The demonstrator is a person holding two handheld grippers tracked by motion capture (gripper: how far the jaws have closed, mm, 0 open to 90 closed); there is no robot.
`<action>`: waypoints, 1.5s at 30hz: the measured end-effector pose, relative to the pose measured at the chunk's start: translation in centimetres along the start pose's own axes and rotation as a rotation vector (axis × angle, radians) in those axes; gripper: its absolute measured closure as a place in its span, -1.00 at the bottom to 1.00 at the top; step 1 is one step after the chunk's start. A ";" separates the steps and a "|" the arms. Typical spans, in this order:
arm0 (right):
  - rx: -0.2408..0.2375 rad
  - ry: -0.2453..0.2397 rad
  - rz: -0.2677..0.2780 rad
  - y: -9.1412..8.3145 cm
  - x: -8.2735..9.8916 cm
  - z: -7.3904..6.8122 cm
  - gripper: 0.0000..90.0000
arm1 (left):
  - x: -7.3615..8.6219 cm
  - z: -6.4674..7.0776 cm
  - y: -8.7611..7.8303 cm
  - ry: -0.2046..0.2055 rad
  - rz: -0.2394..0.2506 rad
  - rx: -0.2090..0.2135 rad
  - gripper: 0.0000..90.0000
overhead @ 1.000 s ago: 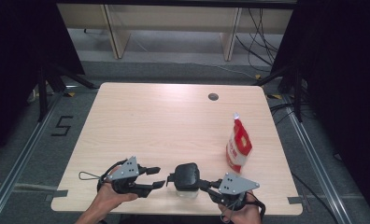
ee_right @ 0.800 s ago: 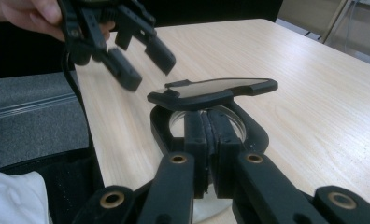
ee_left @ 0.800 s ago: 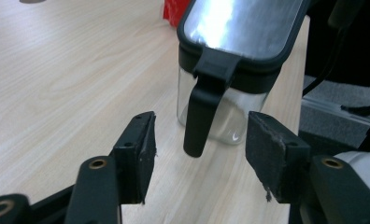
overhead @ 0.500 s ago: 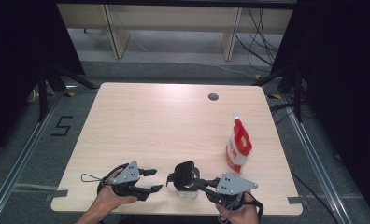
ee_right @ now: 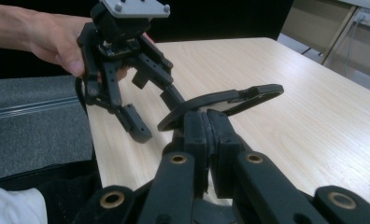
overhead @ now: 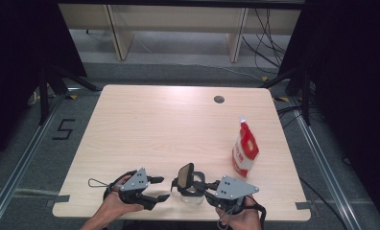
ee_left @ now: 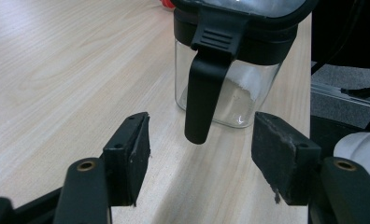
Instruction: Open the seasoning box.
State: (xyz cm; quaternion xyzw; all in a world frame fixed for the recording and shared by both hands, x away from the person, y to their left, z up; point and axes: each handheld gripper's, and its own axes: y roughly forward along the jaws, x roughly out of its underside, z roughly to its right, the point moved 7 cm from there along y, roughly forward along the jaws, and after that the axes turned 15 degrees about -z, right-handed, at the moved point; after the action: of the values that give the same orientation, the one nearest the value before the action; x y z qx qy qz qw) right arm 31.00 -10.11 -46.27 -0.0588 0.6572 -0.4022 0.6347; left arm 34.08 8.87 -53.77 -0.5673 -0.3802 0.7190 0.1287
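Observation:
A clear glass jar (overhead: 192, 192) with a black collar stands near the table's front edge. Its black lid (overhead: 185, 175) is tipped up. My right gripper (overhead: 200, 186) reaches it from the right, shut on the lid's edge (ee_right: 225, 102). My left gripper (overhead: 163, 188) sits just left of the jar, apart from it. Its jaws have just been opening and hold nothing. In the left gripper view a black latch (ee_left: 202, 93) hangs down the front of the jar (ee_left: 234, 98), beyond the open gripper (ee_left: 199, 158). The right gripper view shows the right gripper (ee_right: 206, 126) with its pads pressed together, and the left gripper (ee_right: 157, 116) open.
A red and white pouch (overhead: 245, 149) stands upright at the right of the wooden table (overhead: 154, 124). A small round grommet (overhead: 219, 99) lies near the far edge. Black curtains and cables flank the table.
The left gripper has drawn back to the left, off the jar, and its jaws have spread. The lid has tipped up higher. The right gripper has kept its place.

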 end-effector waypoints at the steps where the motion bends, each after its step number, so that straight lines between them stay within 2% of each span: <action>1: -0.002 -0.005 -0.004 0.0 -0.1 0.0 0.95 | 0.0 0.1 0.1 -0.009 0.008 0.007 -0.18; 3: -0.001 -0.002 -0.001 0.1 -0.3 -0.2 0.95 | 0.0 0.1 0.1 0.015 0.000 0.002 -0.18; 5: -0.007 -0.008 -0.005 0.2 -0.5 -0.2 0.95 | 0.1 0.2 0.1 -0.006 -0.002 0.010 -0.18; 8: -0.002 -0.012 -0.007 0.2 -0.8 -0.3 0.95 | 0.0 0.3 0.2 0.001 -0.002 0.011 -0.18; 9: 0.003 -0.045 -0.008 0.2 -1.0 -0.2 0.95 | 0.0 0.3 0.2 0.002 0.001 0.010 -0.18; 10: -0.003 -0.027 -0.010 0.3 -1.0 -0.4 0.95 | -0.1 0.3 0.3 -0.006 0.008 0.015 -0.18; 12: 0.000 -0.021 -0.010 0.3 -1.2 -0.4 0.95 | 0.0 0.3 0.3 0.005 -0.003 0.011 -0.18; 14: 0.000 -0.041 -0.015 0.3 -1.3 -0.4 0.95 | 0.0 0.3 0.3 -0.001 -0.001 0.016 -0.17; 21: 0.001 -0.039 -0.014 0.5 -1.8 -0.5 0.95 | 0.0 0.2 0.3 0.006 -0.004 0.013 -0.16; 26: 0.007 -0.062 -0.023 0.6 -2.1 -0.6 0.95 | -0.1 0.2 0.0 -0.005 0.012 0.018 -0.16; 30: 0.007 -0.062 -0.021 0.8 -2.3 -0.8 0.95 | 0.0 0.2 -0.1 0.001 0.004 0.014 -0.16; 31: 0.010 -0.071 -0.028 0.8 -2.4 -0.8 0.95 | 0.0 0.3 0.0 -0.003 0.004 0.026 -0.16; 36: 0.010 -0.083 -0.028 1.0 -2.8 -0.9 0.95 | 0.0 0.2 0.0 0.002 -0.003 0.012 -0.16; 38: 0.013 -0.088 -0.034 1.1 -2.9 -1.0 0.95 | -0.1 0.4 0.0 -0.009 0.013 0.030 -0.16; 41: 0.012 -0.096 -0.035 1.2 -3.1 -1.2 0.95 | -0.1 0.3 0.0 -0.001 0.010 0.022 -0.16; 45: 0.027 -0.118 -0.043 1.4 -3.3 -1.3 0.95 | -0.1 0.2 0.0 -0.010 0.009 0.022 -0.15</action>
State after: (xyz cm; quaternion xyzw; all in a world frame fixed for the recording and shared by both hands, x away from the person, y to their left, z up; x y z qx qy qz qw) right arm 31.07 -6.68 -44.69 -0.0879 0.6118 -0.4201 0.6645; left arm 33.87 8.74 -53.70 -0.5640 -0.3703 0.7265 0.1301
